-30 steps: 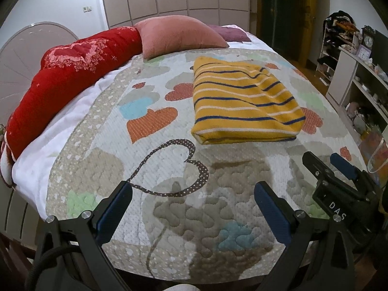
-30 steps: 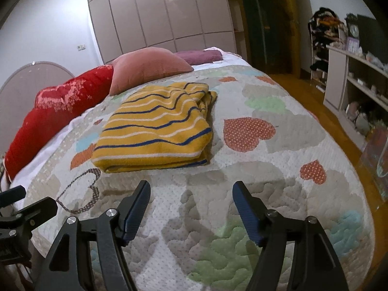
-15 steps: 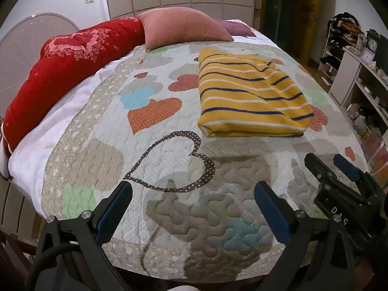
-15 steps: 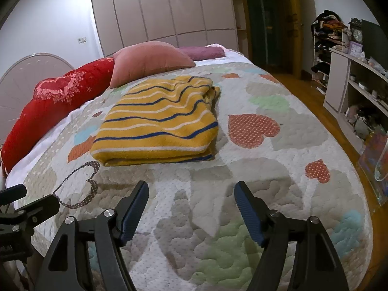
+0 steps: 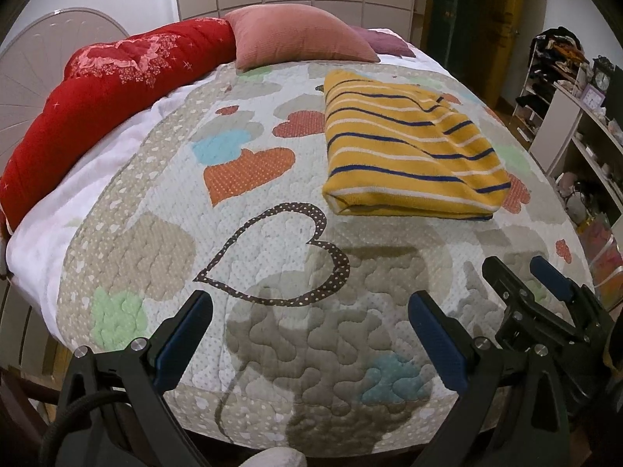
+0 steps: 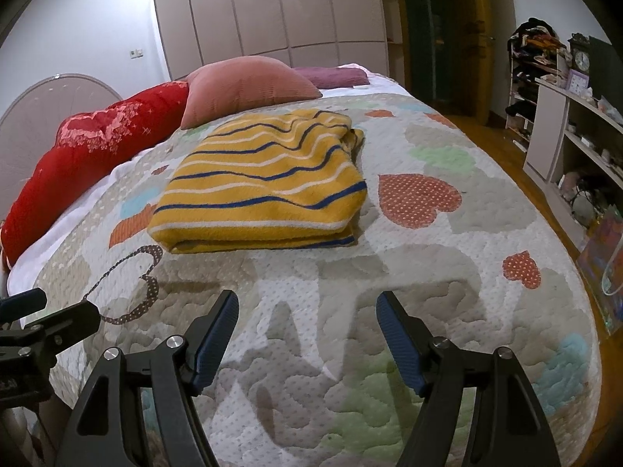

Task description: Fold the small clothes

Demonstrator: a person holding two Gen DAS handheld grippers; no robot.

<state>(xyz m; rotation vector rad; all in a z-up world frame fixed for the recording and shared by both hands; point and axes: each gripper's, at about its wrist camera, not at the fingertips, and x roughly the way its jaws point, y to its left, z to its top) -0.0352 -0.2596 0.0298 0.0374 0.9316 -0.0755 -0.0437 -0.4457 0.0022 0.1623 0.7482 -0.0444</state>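
A yellow garment with blue and white stripes (image 5: 405,151) lies folded into a thick rectangle on the heart-patterned quilt (image 5: 249,241). It also shows in the right wrist view as the folded garment (image 6: 264,190), its folded edge facing me. My left gripper (image 5: 309,313) hovers open over the near end of the bed, well short of the garment, with nothing between its blue pads. My right gripper (image 6: 305,313) is open too and holds nothing. The right gripper (image 5: 545,295) shows at the left view's right edge, and the left gripper's tip (image 6: 50,319) at the right view's left edge.
A long red bolster (image 5: 105,89), a pink cushion (image 5: 300,39) and a purple pillow (image 6: 331,76) line the far side of the bed. Shelves with clutter (image 6: 576,124) stand along the right wall over a wooden floor (image 6: 502,144). Wardrobe doors (image 6: 272,11) fill the back wall.
Both grippers have drawn slightly closer to the bed and tilted down, so the folded garment looks a little nearer. The garment itself has not moved. Both grippers stayed open.
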